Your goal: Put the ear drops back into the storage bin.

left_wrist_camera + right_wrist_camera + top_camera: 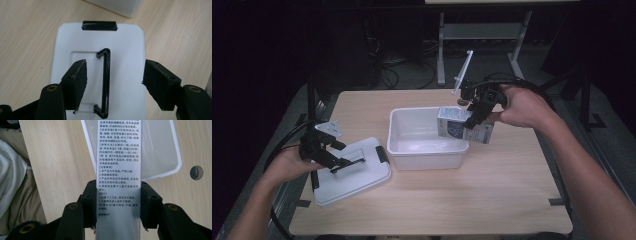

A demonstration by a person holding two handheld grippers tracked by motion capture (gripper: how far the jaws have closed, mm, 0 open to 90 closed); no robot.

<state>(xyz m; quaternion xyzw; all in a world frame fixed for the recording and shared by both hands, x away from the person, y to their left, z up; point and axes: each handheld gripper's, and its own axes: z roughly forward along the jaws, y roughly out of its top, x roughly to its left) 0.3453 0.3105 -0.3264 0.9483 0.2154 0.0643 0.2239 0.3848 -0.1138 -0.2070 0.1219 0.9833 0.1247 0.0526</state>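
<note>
A white open bin [404,131] sits mid-table. My right gripper [475,118] is shut on a silver-blue printed carton [464,129], which hangs tilted over the bin's right rim. In the right gripper view the carton [118,165] runs up between both pads, and the bin [160,147] lies beyond it. The bin's white lid [352,170], with a black handle [348,163] and a black clip [381,153], lies flat on the table at the left. My left gripper [343,154] hovers open above it. In the left gripper view the pads straddle the handle [106,82] without touching it.
The lid [100,40] lies close to the bin's front left corner [117,6]. A round hole [196,172] pierces the tabletop by the bin. A metal frame and cables stand beyond the far table edge. Bare wood spreads along the front and right of the table.
</note>
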